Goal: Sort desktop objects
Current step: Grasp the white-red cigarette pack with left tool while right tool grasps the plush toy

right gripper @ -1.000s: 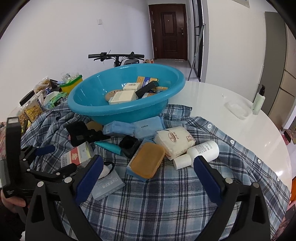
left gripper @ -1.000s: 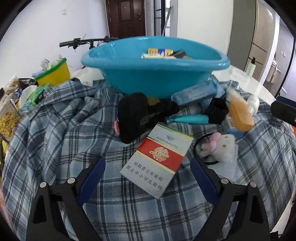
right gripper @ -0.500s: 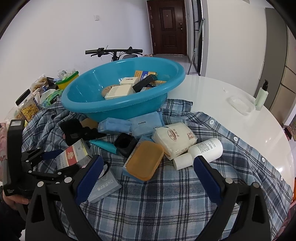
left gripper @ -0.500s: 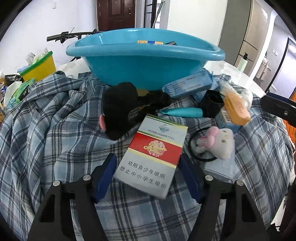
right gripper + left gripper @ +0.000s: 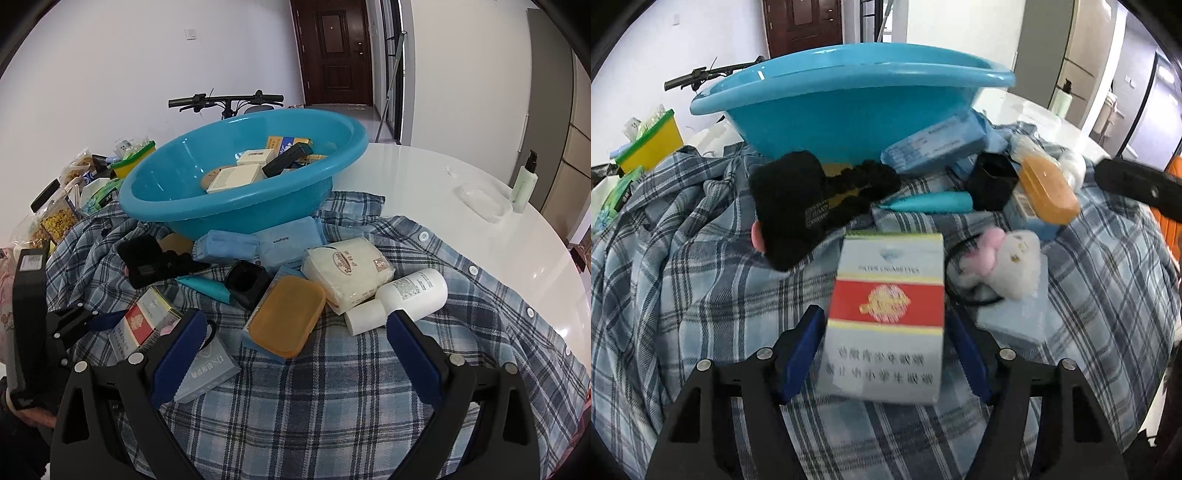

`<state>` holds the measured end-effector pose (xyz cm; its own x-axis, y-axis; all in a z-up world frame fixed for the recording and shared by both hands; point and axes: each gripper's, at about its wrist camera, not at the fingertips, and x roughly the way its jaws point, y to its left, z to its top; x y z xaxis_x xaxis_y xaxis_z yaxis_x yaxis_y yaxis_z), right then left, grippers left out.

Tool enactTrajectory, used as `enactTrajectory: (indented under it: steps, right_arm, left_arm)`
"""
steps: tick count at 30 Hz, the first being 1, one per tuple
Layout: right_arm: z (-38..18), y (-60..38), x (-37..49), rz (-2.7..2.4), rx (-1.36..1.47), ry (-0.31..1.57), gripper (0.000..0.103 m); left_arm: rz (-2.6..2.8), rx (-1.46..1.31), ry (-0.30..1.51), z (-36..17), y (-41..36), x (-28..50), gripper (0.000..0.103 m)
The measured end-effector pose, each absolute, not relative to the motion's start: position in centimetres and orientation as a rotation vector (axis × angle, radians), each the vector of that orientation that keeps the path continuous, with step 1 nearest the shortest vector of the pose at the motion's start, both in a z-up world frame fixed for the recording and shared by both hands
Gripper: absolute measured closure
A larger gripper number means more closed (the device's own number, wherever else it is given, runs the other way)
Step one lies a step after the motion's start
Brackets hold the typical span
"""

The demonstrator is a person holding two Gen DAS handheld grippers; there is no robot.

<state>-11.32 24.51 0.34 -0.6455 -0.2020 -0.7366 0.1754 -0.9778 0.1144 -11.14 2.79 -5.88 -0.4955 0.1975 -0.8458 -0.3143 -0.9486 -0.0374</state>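
A red, white and silver cigarette pack (image 5: pixel 886 314) sits between the blue pads of my left gripper (image 5: pixel 882 321), which is shut on its two sides. In the right wrist view the same pack (image 5: pixel 142 325) is tilted up off the plaid cloth (image 5: pixel 332 406) in that left gripper (image 5: pixel 99 321). My right gripper (image 5: pixel 295 321) hangs wide open above the cloth with nothing between its fingers. Beyond stands the blue basin (image 5: pixel 236 214), which holds several boxes.
On the cloth lie a black knit item (image 5: pixel 790 206), a teal tube (image 5: pixel 931 203), a black cup (image 5: pixel 247 282), an orange-lidded box (image 5: pixel 284 321), a plush toy (image 5: pixel 1008 266), a tissue pack (image 5: pixel 347 269) and a white bottle (image 5: pixel 406 295). A pump bottle (image 5: pixel 524 181) stands at the far right of the white table.
The left jaws came in from wide open and closed onto the cigarette pack, which turned square to the camera and tilted up off the cloth. The right gripper stayed in place.
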Motion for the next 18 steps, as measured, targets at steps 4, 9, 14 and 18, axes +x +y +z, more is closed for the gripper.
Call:
enactTrajectory:
  steps: [4, 9, 14, 18]
  right_arm:
    - [0.1, 24.8, -11.5, -2.679, 1.215, -0.059, 0.005]
    - [0.1, 24.6, -11.5, -2.667, 1.212, -0.060, 0.005]
    - [0.4, 24.0, -11.1, -2.668, 1.193, -0.059, 0.005]
    - [0.5, 23.3, -10.5, -2.665, 1.181, -0.049, 0.005]
  left_arm:
    - [2.511, -1.361, 0.136, -5.8, 2.2, -11.2, 0.044]
    - [2.576, -1.341, 0.099, -5.0, 1.2, -10.7, 0.044]
    - [2.710, -1.326, 0.035, -3.6, -0.1, -10.1, 0.044]
    - [2.756, -1.289, -0.048, -2.5, -0.9, -9.3, 0.044]
